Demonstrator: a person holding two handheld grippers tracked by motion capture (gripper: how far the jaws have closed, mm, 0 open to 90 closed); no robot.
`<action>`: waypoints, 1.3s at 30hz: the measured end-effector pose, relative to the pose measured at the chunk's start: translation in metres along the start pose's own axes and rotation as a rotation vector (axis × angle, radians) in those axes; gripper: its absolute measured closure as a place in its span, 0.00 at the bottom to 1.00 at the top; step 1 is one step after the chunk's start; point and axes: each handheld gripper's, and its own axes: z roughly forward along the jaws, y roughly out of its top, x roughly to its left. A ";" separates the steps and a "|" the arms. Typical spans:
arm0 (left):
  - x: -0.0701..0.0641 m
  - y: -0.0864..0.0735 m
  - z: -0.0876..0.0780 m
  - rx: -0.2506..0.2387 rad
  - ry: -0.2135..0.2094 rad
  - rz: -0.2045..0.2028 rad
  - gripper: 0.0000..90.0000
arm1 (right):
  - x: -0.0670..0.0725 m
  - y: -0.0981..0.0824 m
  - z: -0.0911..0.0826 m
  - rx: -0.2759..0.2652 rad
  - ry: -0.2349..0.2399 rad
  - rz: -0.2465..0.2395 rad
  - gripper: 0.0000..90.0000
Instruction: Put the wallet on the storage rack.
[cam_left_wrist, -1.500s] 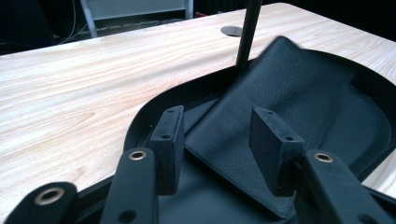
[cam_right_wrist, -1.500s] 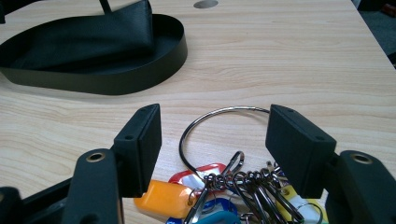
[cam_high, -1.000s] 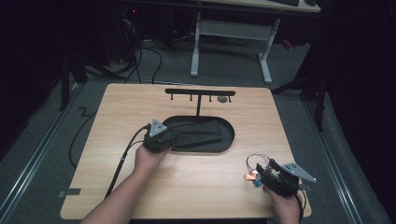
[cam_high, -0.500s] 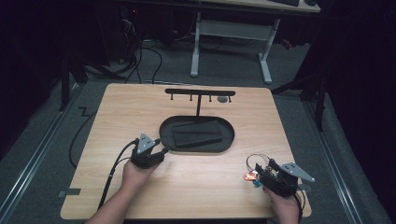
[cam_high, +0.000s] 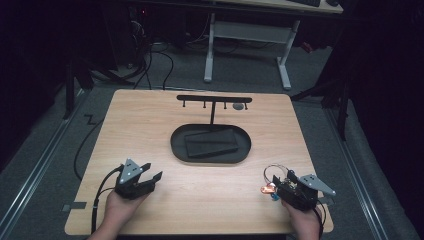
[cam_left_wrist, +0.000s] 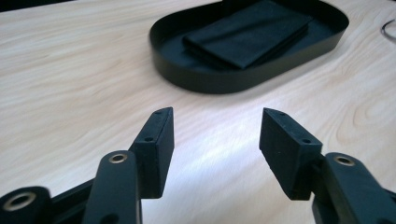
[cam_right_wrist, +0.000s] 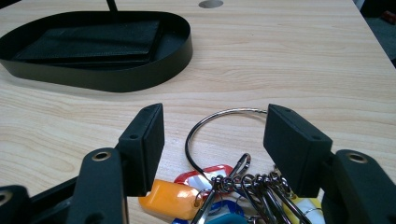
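A black oval tray (cam_high: 173, 144) sits mid-table with a black wallet (cam_high: 210, 142) lying flat in it. A thin post rises from its back edge to a hook bar (cam_high: 214, 98). My left gripper (cam_high: 151, 171) is at the near left, pointing at the tray (cam_left_wrist: 210, 84). Its jaws have just been opening and stand open (cam_left_wrist: 216, 122) over bare wood, with nothing between them. My right gripper (cam_high: 274, 185) rests at the near right, open (cam_right_wrist: 215, 116). A bunch of keys (cam_right_wrist: 224, 182) with coloured tags and a big wire ring lies on the table between its jaws; the pads do not press it.
A small grey disc (cam_high: 238, 106) is set in the tabletop behind the hook bar. A cable trails from the left gripper over the table's left edge. Beyond the table stand a white desk frame (cam_high: 210, 50) and loose floor cables.
My left gripper has drawn back from the tray's left end to the near left of the table, and its jaws have spread wider. The right gripper and the keys have stayed put.
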 end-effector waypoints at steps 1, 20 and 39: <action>0.002 -0.005 -0.006 0.009 -0.001 -0.011 0.49 | 0.000 0.000 0.000 -0.001 0.000 -0.003 0.43; 0.016 -0.028 -0.017 0.045 0.022 0.001 0.41 | 0.011 0.000 0.008 0.028 -0.005 -0.039 0.43; 0.021 -0.022 -0.017 0.033 -0.053 0.007 0.36 | 0.032 0.019 0.013 0.146 0.017 -0.140 0.44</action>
